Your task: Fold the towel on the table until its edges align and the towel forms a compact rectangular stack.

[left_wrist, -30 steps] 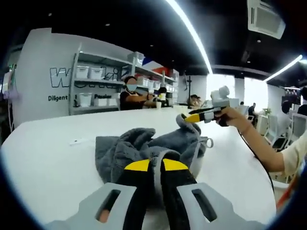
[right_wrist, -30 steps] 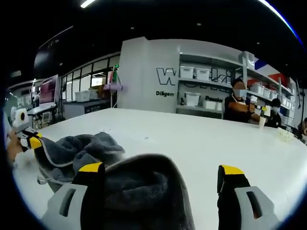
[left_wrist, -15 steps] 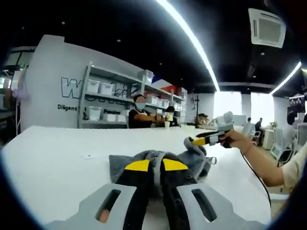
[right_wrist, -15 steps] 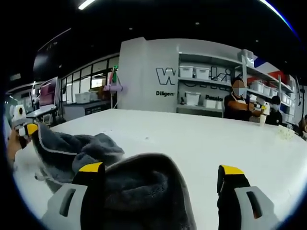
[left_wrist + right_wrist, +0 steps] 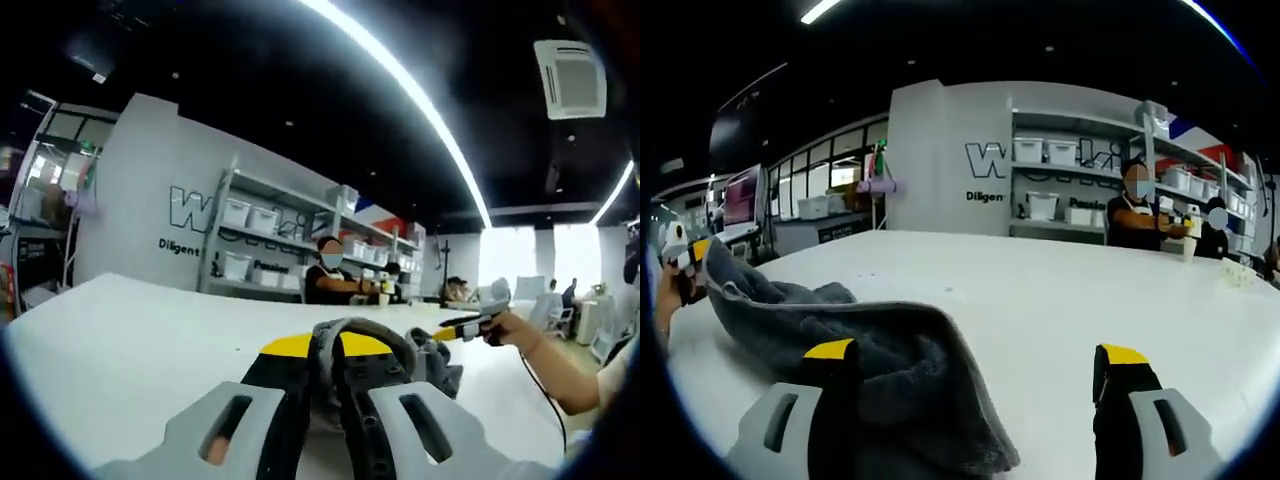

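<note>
The grey towel (image 5: 425,362) lies bunched on the white table (image 5: 120,330). My left gripper (image 5: 325,348) is shut on its pale-bound edge, which loops up between the yellow tips. Past it, a hand holds my right gripper (image 5: 452,330) at the towel's far end. In the right gripper view the towel (image 5: 840,325) stretches leftward in a long sheet to the left gripper (image 5: 690,255), which holds a raised corner. My right gripper (image 5: 976,352) stands open, jaws wide apart, with the towel draped against its left finger (image 5: 830,352).
White table (image 5: 1060,290) stretches far ahead and to the right. People stand at shelves with white bins (image 5: 1050,155) beyond the far edge. Small cups (image 5: 383,298) sit near that edge. A person's forearm (image 5: 565,375) reaches in from the right.
The left gripper has risen and swung with the towel edge in it. The bunched heap by the right gripper has been pulled out flatter and longer toward the left gripper.
</note>
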Tool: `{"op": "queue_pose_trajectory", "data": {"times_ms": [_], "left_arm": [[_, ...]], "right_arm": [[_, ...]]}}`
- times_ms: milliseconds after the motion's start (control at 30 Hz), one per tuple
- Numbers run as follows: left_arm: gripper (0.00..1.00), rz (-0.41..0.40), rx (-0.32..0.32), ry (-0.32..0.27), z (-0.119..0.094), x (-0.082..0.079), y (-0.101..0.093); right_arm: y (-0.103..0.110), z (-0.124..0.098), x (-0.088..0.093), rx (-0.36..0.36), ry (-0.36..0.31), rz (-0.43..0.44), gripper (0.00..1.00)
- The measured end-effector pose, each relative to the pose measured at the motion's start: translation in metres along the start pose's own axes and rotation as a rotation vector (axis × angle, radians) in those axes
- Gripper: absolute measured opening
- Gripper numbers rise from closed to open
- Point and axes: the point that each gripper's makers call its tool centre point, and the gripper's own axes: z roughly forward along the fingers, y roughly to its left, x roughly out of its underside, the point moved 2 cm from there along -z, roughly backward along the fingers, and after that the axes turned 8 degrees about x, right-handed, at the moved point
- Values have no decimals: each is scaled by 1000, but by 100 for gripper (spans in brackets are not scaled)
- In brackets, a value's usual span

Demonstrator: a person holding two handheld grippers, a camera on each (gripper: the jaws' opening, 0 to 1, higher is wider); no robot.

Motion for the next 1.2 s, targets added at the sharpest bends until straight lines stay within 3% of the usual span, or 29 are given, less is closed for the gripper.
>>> {"op": "queue_pose_trajectory", "data": {"times_ms": [233, 433, 700, 833, 1033, 1200], "left_arm": [[7, -13, -76, -32, -29, -3, 20], [6, -4, -130, 21, -48, 6, 36], [6, 56, -151, 169, -67, 31, 40], [5, 153, -151, 336, -78, 53, 36], [4, 161, -89, 434, -85, 70, 22], [4, 255, -77, 612, -95, 92, 20]], "right_arm": [[1, 2, 2, -5, 9, -3, 100], [2, 2, 3, -6, 11, -4, 100], [3, 1, 5, -7, 16, -3, 100], [4, 0, 5, -9, 17, 0, 99], [4, 0, 5, -11, 16, 2, 100], [5, 0, 6, -16, 18, 5, 100]]}}
